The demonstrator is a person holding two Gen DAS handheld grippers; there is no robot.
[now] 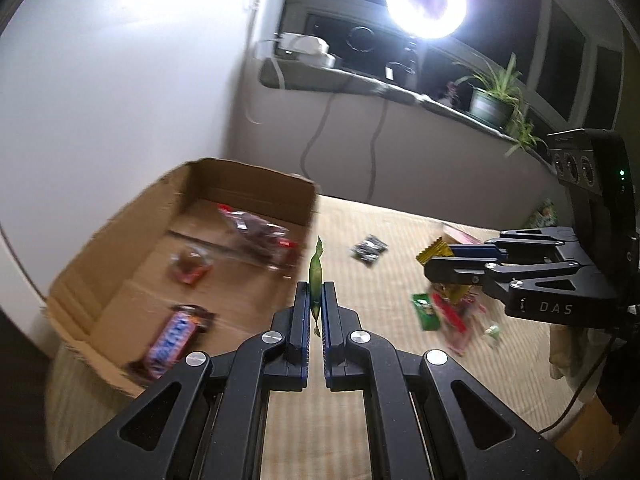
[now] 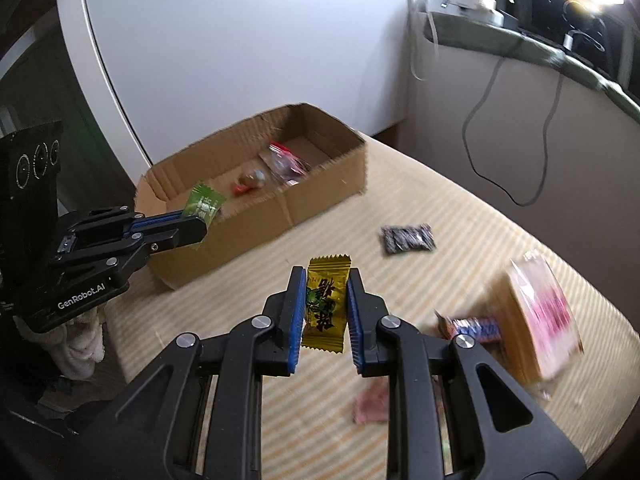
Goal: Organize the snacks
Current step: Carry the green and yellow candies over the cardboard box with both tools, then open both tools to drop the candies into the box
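Observation:
My left gripper (image 1: pixel 316 292) is shut on a small green candy packet (image 1: pixel 315 276), seen edge-on there and flat in the right wrist view as the green candy packet (image 2: pixel 202 204), held over the near edge of the open cardboard box (image 2: pixel 320 196). My right gripper (image 2: pixel 325 280) is shut on a yellow candy packet (image 2: pixel 325 304) above the striped mat, right of the box; it appears in the left wrist view as the right gripper (image 1: pixel 434 264) with the yellow candy packet (image 1: pixel 434 250). Inside the cardboard box (image 1: pixel 112 248) lie a chocolate bar (image 1: pixel 176 336), a clear red-marked bag (image 1: pixel 256 236) and a small red sweet (image 1: pixel 190 270).
Loose snacks lie on the striped mat (image 2: pixel 460 208): a dark packet (image 2: pixel 408 239), a pink-printed box (image 2: pixel 540 320), a blue-and-red bar (image 2: pixel 476 328) and a pink wrapper (image 2: pixel 370 404). A window ledge (image 1: pixel 360 80) with a ring lamp, cables and a potted plant (image 1: pixel 496 96) stands behind.

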